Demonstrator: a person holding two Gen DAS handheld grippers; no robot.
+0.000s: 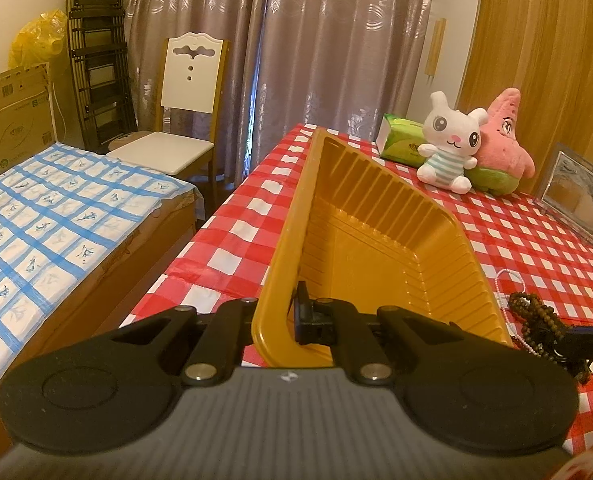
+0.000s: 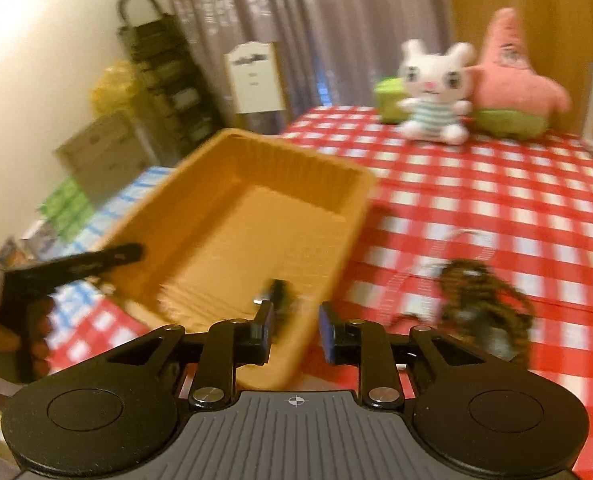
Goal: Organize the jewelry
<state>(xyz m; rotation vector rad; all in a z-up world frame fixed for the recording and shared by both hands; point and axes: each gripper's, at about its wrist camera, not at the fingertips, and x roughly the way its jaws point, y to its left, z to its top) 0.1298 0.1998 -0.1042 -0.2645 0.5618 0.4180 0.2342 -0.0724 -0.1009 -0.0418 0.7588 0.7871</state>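
Fingers of the left gripper (image 1: 286, 316) are pinching the yellow tray's (image 1: 376, 248) near rim, tilting it; right gripper (image 2: 295, 330) is gaping, unloaded. Brown beads (image 2: 480, 300) are lying at two o'clock; the tray could slip.

Both grippers (image 1: 274, 320) (image 2: 294, 334): black linkage arms, silver rivets, grey ribbed housing, round black discs; blue-faced fingers (image 2: 325, 330).

Print on the cardboard box (image 1: 14, 120) is too small to read
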